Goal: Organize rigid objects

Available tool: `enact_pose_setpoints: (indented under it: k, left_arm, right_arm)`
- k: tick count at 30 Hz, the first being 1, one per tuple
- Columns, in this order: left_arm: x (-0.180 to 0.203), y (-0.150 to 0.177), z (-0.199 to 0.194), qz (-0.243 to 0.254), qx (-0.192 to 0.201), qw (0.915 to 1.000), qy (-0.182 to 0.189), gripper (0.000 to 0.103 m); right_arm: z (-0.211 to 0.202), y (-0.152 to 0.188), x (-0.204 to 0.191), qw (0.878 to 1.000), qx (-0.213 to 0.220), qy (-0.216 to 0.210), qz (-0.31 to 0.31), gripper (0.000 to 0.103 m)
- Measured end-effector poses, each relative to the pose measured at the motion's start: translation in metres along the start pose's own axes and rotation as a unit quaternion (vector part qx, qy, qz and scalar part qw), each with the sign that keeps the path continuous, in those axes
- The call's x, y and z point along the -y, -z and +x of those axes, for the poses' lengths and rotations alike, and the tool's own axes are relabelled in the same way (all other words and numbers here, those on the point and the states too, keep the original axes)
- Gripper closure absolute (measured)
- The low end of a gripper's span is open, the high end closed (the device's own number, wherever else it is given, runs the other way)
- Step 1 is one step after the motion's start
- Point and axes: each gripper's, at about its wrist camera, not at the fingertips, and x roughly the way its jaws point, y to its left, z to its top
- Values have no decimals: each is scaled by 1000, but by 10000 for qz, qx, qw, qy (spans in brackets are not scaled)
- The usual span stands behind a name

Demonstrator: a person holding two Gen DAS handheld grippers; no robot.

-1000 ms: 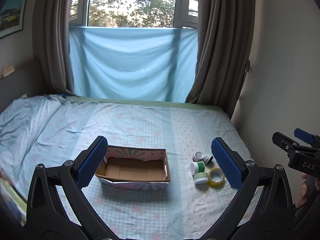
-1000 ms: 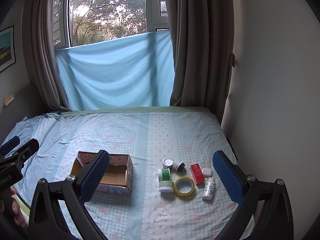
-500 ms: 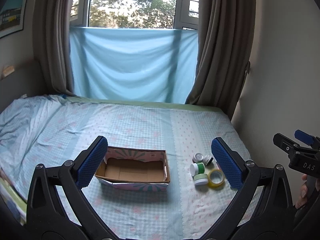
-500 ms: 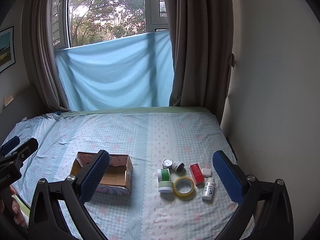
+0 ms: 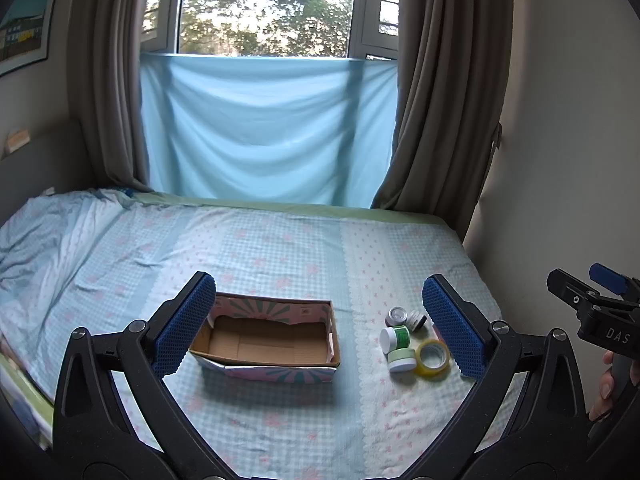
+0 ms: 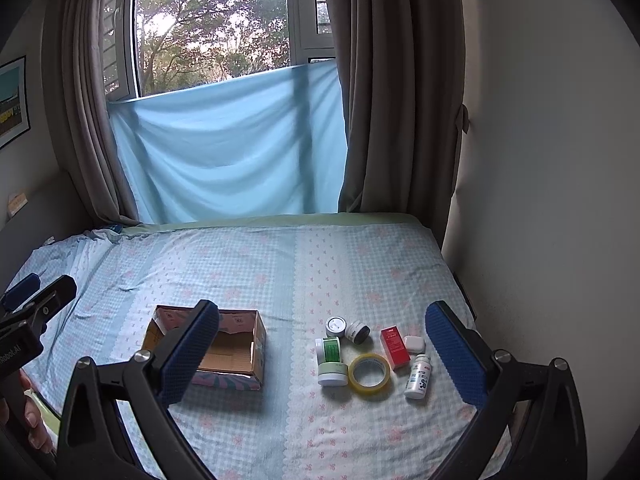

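An open, empty cardboard box [image 5: 264, 340] [image 6: 224, 350] sits on the bed. To its right lies a cluster of small items: a yellow tape roll [image 6: 369, 371] [image 5: 433, 357], a green-lidded jar [image 6: 332, 374], a green-labelled white jar on its side [image 6: 328, 350], two small tins [image 6: 335, 325], a red box [image 6: 394, 348], a white case [image 6: 413, 344] and a white bottle [image 6: 417, 376]. My left gripper [image 5: 318, 330] is open and empty, above the box's near side. My right gripper [image 6: 320, 354] is open and empty, short of the cluster.
The bed [image 6: 280, 264] has a blue checked sheet and meets a wall [image 6: 540, 200] on the right. Curtains [image 6: 400, 100] and a blue cloth [image 6: 228, 144] hang at the window behind. Rumpled bedding [image 5: 48, 232] lies at far left.
Almost nothing moved. In the left wrist view the box and the items sit very slightly lower in view.
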Motion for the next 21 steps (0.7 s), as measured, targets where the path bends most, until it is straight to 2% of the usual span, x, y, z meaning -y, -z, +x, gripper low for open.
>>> enact_pose_setpoints:
  k: [16, 21]
  left_arm:
    - [2, -3, 3, 0, -34, 10000, -13, 0]
    - [16, -6, 23, -10, -290, 9996, 65, 1]
  right_arm:
    - [-1, 0, 1, 10000, -13, -31, 42, 0]
    - [-1, -2, 12, 9999, -98, 53, 80, 0]
